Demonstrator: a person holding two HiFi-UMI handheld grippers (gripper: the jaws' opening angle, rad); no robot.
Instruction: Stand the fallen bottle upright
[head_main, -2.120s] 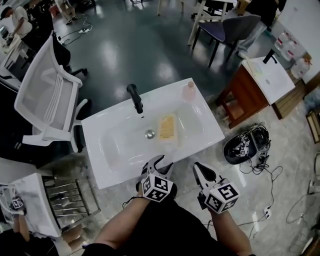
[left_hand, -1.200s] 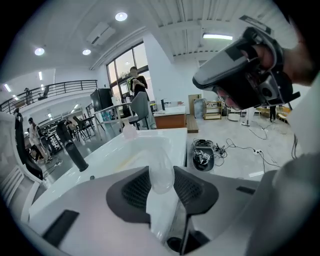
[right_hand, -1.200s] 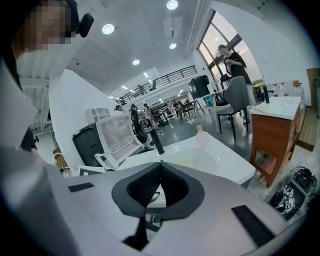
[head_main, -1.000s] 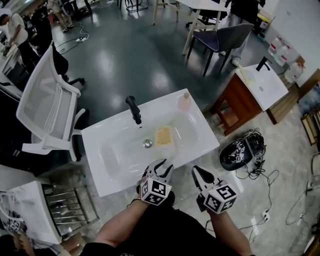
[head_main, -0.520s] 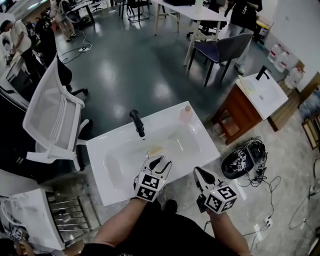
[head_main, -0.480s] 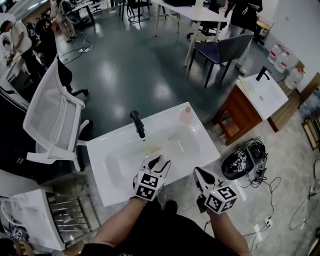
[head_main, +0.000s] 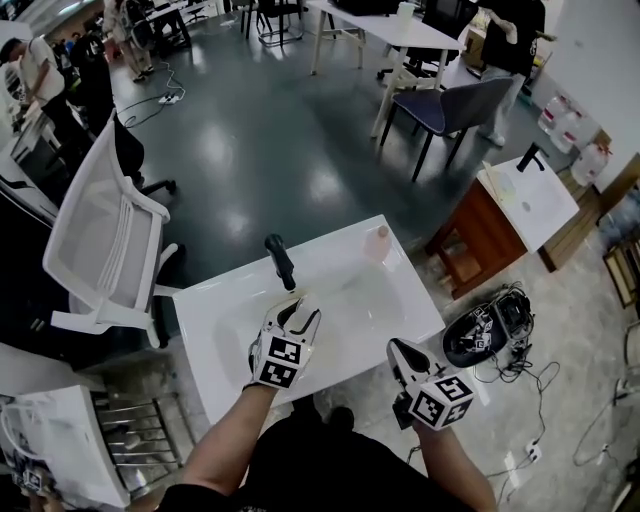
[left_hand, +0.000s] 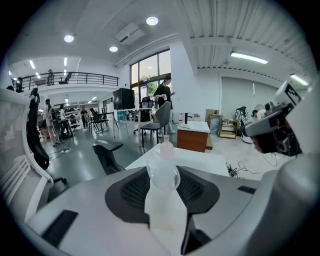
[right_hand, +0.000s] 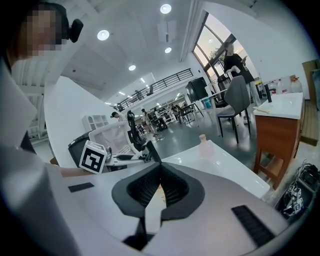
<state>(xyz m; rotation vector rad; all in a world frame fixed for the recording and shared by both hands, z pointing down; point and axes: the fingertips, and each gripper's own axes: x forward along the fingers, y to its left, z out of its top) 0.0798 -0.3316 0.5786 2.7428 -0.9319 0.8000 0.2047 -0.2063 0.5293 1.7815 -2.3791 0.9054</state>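
Observation:
A clear bottle with a yellow label (head_main: 301, 297) lies on its side in the white sink basin (head_main: 385, 300), just in front of the black faucet (head_main: 279, 260). My left gripper (head_main: 297, 308) reaches over the basin. Its jaws have just been opening and now stand either side of the bottle (left_hand: 162, 176), which shows end-on between the pads. I cannot see the pads pressing on it. My right gripper (head_main: 398, 351) hangs over the sink's front edge with its fingertips together and nothing in them (right_hand: 159, 170).
A small pink bottle (head_main: 378, 241) stands upright on the sink's back right corner. A white mesh chair (head_main: 100, 240) is to the left, a wooden cabinet with a second basin (head_main: 520, 200) to the right. Cables and black gear (head_main: 490, 315) lie on the floor.
My left gripper has moved forward from the sink's front edge over the basin, up to the fallen bottle. The right gripper has stayed near the front edge.

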